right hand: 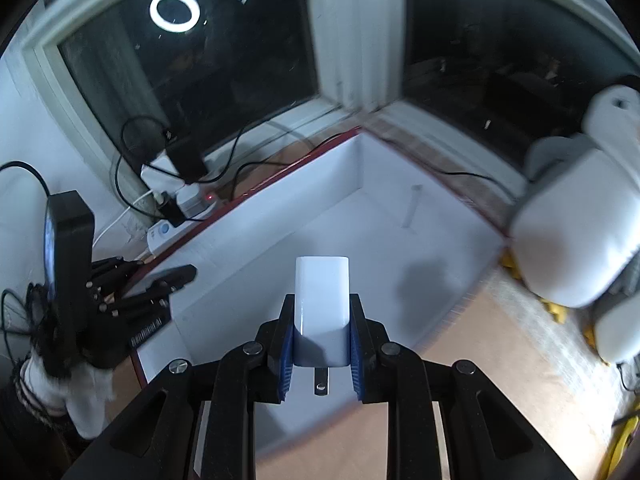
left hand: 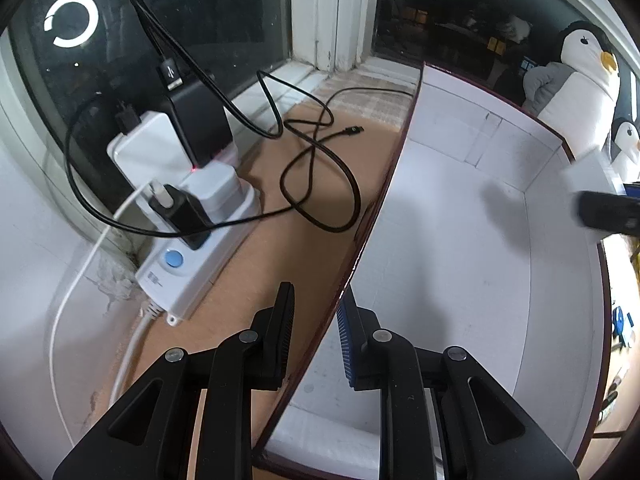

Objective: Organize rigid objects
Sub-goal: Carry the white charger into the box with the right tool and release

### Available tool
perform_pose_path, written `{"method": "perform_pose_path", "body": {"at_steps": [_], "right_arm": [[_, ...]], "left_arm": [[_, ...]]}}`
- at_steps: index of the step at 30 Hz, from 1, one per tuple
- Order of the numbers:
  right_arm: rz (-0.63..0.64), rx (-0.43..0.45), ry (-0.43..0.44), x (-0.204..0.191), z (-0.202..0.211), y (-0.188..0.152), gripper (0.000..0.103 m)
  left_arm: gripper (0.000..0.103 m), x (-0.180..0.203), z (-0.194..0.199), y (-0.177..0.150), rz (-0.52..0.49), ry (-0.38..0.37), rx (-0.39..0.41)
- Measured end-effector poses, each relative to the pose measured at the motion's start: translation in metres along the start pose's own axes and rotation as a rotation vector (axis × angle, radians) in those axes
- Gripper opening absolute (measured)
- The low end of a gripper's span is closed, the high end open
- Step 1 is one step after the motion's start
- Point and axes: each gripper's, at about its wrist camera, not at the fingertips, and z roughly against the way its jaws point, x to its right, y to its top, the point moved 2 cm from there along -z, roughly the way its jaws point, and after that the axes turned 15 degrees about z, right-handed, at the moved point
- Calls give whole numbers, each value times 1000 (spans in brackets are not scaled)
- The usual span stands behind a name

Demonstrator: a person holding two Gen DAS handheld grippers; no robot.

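Observation:
A white open box with a dark red rim (left hand: 384,196) lies on the brown table; it also shows in the right wrist view (right hand: 280,176). My left gripper (left hand: 316,316) straddles the box's left wall, one finger on each side, with a visible gap at each side of the thin wall. My right gripper (right hand: 321,320) is shut on a white charger block (right hand: 322,296), prongs pointing back at the camera, held above the box's near corner. The right gripper and charger appear blurred at the right edge of the left wrist view (left hand: 604,200).
A white power strip (left hand: 192,248) with plugged adapters and tangled black cables (left hand: 316,148) lies left of the box by the window. Plush penguins (left hand: 580,80) sit behind the box at the right. The left gripper shows at the left in the right wrist view (right hand: 100,292).

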Motion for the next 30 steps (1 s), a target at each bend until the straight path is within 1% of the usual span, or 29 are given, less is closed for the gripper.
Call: {"method": "perform_pose_path", "body": {"at_steps": [3, 9, 17, 21, 23, 24, 25, 27, 30], "right_arm": [[7, -61, 14, 0, -34, 3, 20], [22, -171, -4, -3, -73, 2, 21], [23, -266, -9, -4, -96, -6, 21], [29, -273, -16, -6, -97, -8, 21], [28, -261, -20, -7, -99, -3, 28], [27, -251, -26, -7, -96, -3, 40], [25, -239, -30, -7, -93, -4, 48], [11, -214, -23, -7, -84, -5, 49], [-35, -153, 14, -5, -64, -10, 49]], "left_arm": [[18, 0, -1, -1, 2, -9, 0], [18, -2, -4, -1, 2, -22, -3], [18, -3, -4, -2, 3, -30, -6], [18, -3, -4, -2, 2, -32, -10], [18, -4, -4, -2, 2, -32, -12], [18, -3, -4, -2, 3, -33, -13], [18, -3, -5, -2, 1, -32, -13], [18, -4, -5, -2, 0, -30, -15], [18, -3, -6, -2, -6, -25, -17]]}}
